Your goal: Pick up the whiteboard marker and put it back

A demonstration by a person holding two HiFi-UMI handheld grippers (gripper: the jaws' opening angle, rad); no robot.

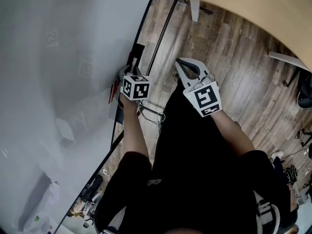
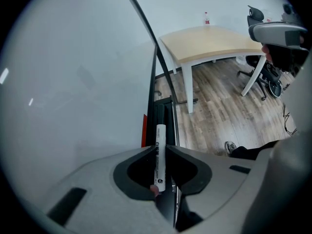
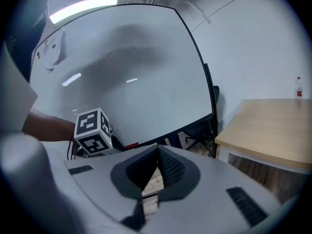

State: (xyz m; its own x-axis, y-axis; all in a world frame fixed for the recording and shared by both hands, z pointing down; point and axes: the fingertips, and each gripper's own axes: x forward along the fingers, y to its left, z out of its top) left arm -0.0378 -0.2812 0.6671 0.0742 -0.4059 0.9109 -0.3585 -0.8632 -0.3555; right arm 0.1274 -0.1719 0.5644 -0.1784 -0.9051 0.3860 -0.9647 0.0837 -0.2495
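Note:
A white whiteboard marker (image 2: 160, 152) stands pinched between the jaws of my left gripper (image 2: 160, 149), its tip pointing along the black tray (image 2: 164, 115) under the whiteboard (image 2: 73, 82). In the head view the left gripper (image 1: 128, 72) is right at the whiteboard's (image 1: 58, 57) lower edge, and the marker is hidden there. My right gripper (image 1: 180, 62) hangs beside it over the floor, away from the board. Its jaws are shut with nothing between them, and the right gripper (image 3: 157, 149) looks toward the whiteboard (image 3: 122, 77).
A red item (image 2: 144, 130) lies at the tray's edge next to the board. A beige table (image 1: 253, 9) on white legs stands beyond, with a small bottle (image 2: 206, 18) on it and an office chair (image 2: 257, 23) behind. Cables lie on the wooden floor (image 1: 229, 57).

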